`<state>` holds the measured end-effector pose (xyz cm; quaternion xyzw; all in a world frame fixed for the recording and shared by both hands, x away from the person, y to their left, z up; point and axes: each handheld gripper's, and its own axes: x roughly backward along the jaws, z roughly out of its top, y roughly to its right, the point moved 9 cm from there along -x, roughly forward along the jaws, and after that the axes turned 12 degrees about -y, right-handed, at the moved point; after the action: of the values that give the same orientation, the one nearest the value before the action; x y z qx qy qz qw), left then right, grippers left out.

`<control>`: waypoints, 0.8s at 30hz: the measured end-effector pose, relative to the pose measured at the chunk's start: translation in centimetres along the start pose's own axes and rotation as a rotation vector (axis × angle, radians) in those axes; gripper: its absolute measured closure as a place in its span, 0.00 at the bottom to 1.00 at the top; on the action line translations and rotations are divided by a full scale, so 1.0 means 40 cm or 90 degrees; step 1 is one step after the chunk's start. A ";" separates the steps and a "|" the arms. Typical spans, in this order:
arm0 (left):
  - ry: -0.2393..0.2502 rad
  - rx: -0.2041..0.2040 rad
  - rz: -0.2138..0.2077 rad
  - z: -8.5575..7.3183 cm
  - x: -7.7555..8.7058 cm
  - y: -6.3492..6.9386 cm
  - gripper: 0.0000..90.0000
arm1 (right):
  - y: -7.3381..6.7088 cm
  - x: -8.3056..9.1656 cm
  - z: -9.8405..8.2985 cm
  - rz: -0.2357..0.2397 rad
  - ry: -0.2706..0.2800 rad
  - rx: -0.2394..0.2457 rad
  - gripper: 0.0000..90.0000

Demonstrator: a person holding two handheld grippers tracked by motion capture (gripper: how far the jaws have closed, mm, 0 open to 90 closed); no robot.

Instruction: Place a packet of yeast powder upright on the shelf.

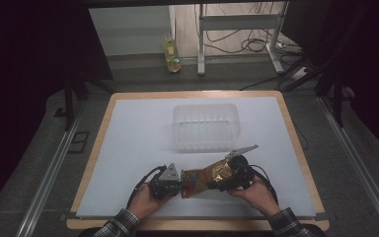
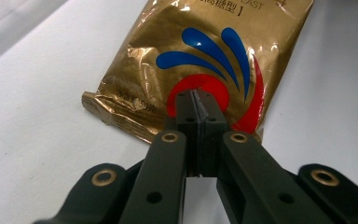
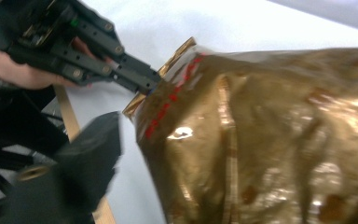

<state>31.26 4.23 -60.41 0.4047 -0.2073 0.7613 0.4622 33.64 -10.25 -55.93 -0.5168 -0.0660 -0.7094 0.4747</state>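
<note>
A gold foil pouch [image 1: 205, 178] with a red and blue swirl is held between both grippers near the table's front edge, just above the white sheet. My left gripper [image 1: 181, 186] is shut on the pouch's sealed end; in the left gripper view its jaws pinch the pouch [image 2: 200, 51] at the red swirl, with the gripper [image 2: 198, 106] closed tight. My right gripper [image 1: 225, 181] grips the opposite end. In the right gripper view the pouch [image 3: 270, 140] bulges close to the camera, one black finger [image 3: 91, 154] presses its left side and the other finger is hidden behind it.
A clear plastic tub [image 1: 206, 127] stands open at the middle of the white sheet [image 1: 138, 133], beyond the pouch. The wooden table edge [image 1: 296, 143] runs along the right. A yellow bottle [image 1: 171, 54] sits on the floor past the table.
</note>
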 end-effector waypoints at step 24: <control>0.019 -0.003 0.040 0.010 0.032 -0.013 0.68 | 0.000 0.051 0.038 0.027 0.036 -0.095 0.72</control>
<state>31.58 4.90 -59.17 0.3852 -0.2149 0.7809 0.4423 34.62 -10.62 -53.62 -0.5317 0.0116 -0.7165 0.4514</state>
